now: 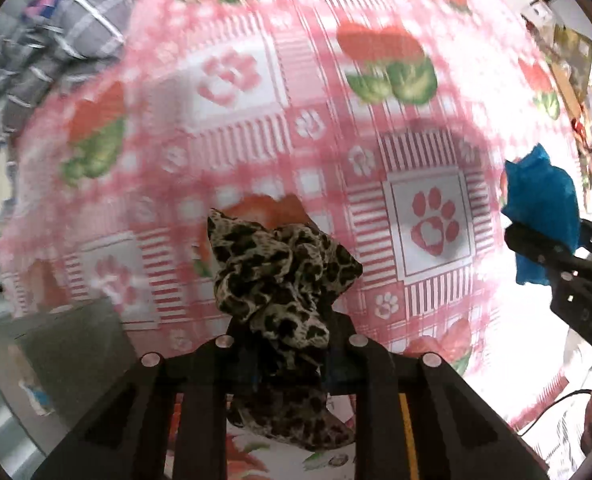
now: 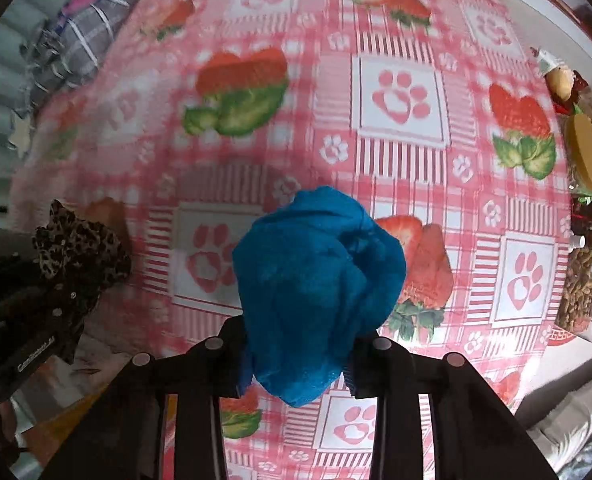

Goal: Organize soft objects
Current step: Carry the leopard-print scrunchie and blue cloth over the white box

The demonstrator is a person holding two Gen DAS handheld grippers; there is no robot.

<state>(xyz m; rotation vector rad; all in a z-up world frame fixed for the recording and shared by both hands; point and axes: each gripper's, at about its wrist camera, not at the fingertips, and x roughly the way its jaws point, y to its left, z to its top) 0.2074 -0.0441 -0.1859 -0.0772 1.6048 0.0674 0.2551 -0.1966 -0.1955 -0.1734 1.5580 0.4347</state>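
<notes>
Left gripper [image 1: 284, 344] clamps a bunched leopard-print fabric piece [image 1: 280, 276]; right gripper [image 2: 296, 356] clamps a crumpled blue cloth [image 2: 315, 276]. Both bundles hang centre-frame, above the pink strawberry-print tablecloth [image 2: 395, 160].

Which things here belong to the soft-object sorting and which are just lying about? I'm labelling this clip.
Part of the job:
- leopard-print cloth, bunched in the left gripper
- blue cloth, bunched in the right gripper

Just lying about:
- grey checked fabric at the table's far edge
- jars and snacks along the right side
- strawberry tablecloth
</notes>
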